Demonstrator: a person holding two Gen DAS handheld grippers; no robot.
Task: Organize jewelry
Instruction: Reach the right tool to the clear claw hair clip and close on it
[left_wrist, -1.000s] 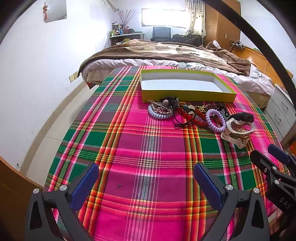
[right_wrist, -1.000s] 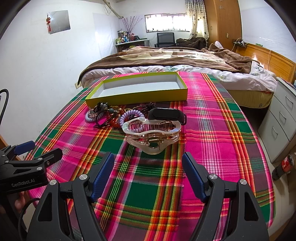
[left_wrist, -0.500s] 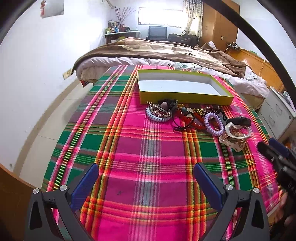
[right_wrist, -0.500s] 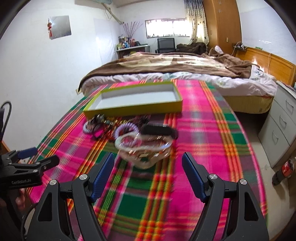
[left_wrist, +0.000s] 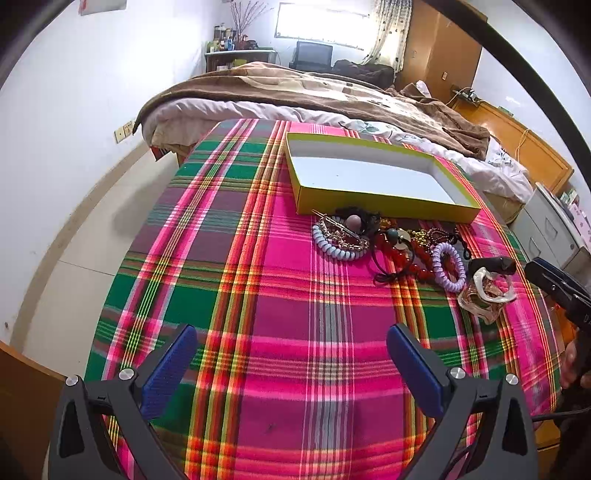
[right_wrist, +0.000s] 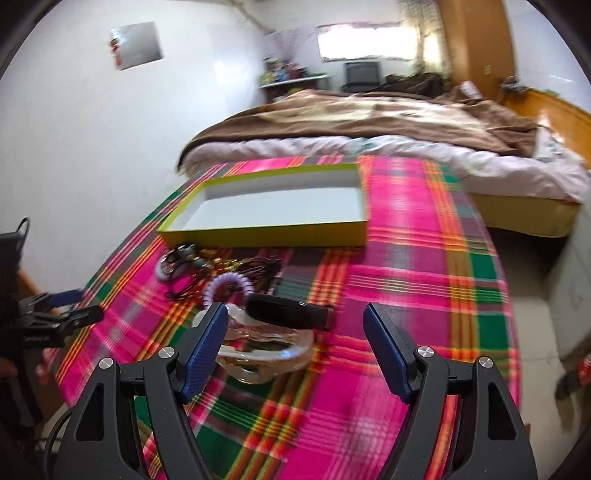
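Inspecting, we find both grippers spread apart, holding nothing: left gripper (left_wrist: 291, 363) over bare plaid cloth (left_wrist: 295, 314), right gripper (right_wrist: 295, 343) above the clear hair claw (right_wrist: 266, 350); jewelry pile (left_wrist: 388, 243) lies beside the empty yellow tray (left_wrist: 369, 197).

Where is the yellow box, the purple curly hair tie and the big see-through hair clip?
yellow box (left_wrist: 384, 202), left wrist view, near outer wall
purple curly hair tie (left_wrist: 448, 266), left wrist view, coil's left side
see-through hair clip (left_wrist: 484, 291), left wrist view, clear body
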